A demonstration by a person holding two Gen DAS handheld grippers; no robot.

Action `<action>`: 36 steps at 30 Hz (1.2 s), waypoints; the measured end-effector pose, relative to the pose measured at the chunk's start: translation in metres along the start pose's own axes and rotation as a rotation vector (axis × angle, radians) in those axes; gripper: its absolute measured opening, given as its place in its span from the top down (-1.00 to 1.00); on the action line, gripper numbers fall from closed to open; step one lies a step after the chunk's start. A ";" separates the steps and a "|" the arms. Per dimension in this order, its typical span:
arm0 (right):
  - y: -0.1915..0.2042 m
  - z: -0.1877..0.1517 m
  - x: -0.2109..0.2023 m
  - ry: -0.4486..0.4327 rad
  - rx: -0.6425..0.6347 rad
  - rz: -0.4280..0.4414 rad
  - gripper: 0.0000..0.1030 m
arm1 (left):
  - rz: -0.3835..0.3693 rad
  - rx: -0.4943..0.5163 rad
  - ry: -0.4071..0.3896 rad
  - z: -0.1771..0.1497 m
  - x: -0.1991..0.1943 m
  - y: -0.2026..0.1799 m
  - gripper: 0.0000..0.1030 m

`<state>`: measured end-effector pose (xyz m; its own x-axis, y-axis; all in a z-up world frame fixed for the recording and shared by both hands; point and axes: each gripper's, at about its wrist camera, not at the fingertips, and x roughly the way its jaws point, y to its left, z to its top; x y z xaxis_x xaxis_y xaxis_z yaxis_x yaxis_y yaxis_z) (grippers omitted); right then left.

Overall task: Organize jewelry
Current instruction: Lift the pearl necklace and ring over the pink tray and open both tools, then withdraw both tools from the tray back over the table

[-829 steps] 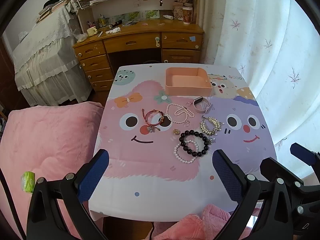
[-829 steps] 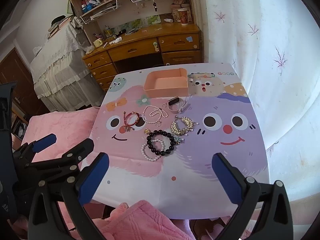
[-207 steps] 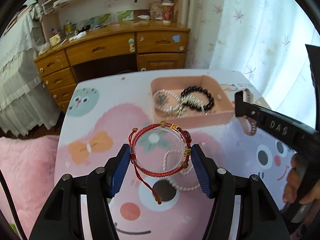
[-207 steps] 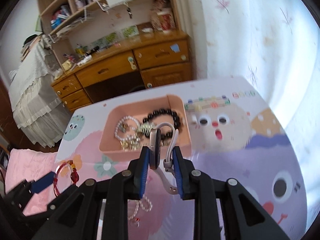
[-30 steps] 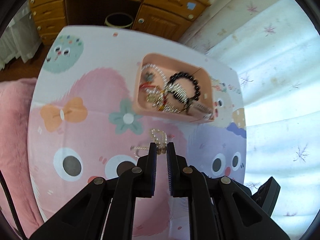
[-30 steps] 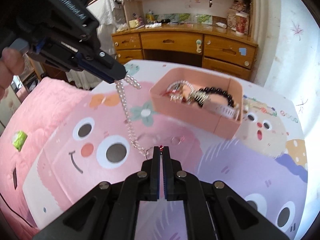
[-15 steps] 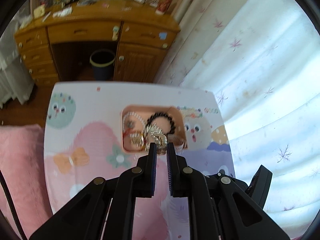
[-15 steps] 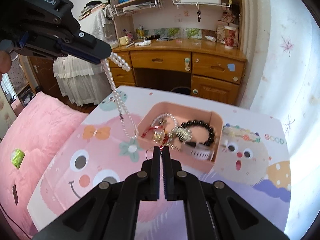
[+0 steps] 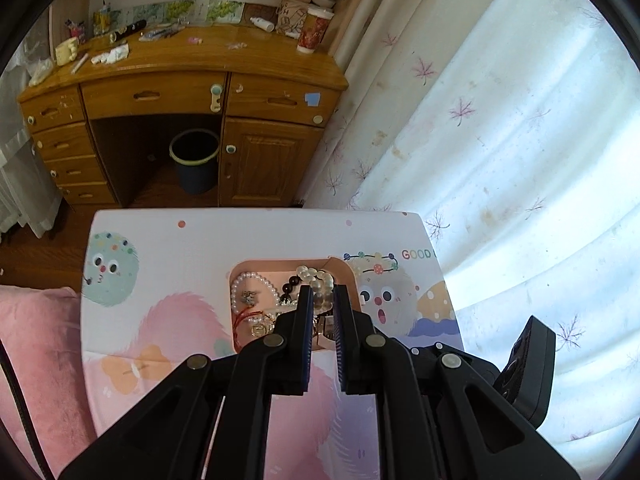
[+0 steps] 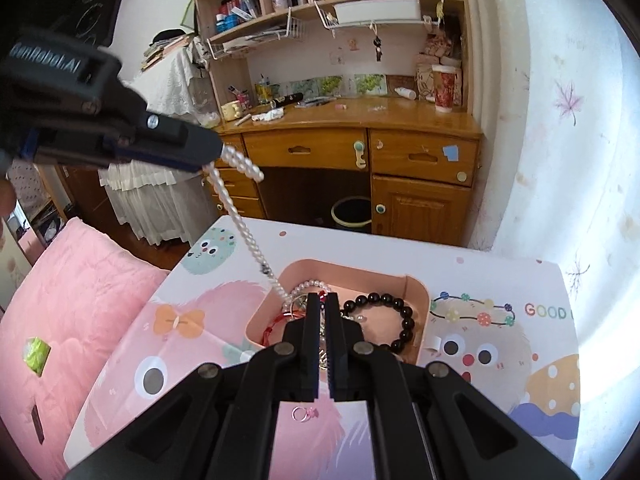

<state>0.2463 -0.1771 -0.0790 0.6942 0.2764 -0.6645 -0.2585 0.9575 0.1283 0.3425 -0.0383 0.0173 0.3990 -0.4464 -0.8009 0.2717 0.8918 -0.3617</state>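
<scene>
My left gripper point(image 9: 320, 292) is shut on a pearl necklace point(image 9: 318, 280) and holds it above the pink box point(image 9: 347, 270). In the right wrist view the left gripper point(image 10: 216, 152) is high at the left, and the pearl necklace point(image 10: 244, 232) hangs from it down into the pink box point(image 10: 416, 288). The box holds a black bead bracelet point(image 10: 394, 320), a pearl bracelet point(image 9: 252, 280) and a red cord bracelet point(image 9: 244, 316). My right gripper point(image 10: 323, 300) is shut on a small ring just above the box. Another small ring point(image 10: 302, 414) lies on the mat.
The box sits on a table with a cartoon mat point(image 10: 500, 344). A pink quilt point(image 10: 60, 300) lies at the left. A wooden desk point(image 10: 360, 148) with a bin under it stands behind. A white curtain point(image 9: 500, 160) hangs at the right.
Both grippers have moved forward and over the pink box. The lower end of the pearl necklace has gone from the mat into the box.
</scene>
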 end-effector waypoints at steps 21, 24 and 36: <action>-0.018 -0.024 0.074 0.171 0.108 0.063 0.70 | 0.037 -0.106 0.136 -0.036 0.094 0.046 0.28; -0.019 -0.024 0.069 0.160 0.113 0.066 0.57 | 0.065 -0.104 0.134 -0.037 0.092 0.048 0.02; -0.038 -0.025 0.032 0.135 0.218 0.016 0.05 | 0.220 -0.045 0.078 -0.051 0.066 0.046 -0.91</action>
<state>0.2616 -0.2064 -0.1236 0.5912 0.2921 -0.7517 -0.1079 0.9524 0.2852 0.3363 -0.0235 -0.0769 0.3753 -0.2352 -0.8966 0.1459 0.9702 -0.1934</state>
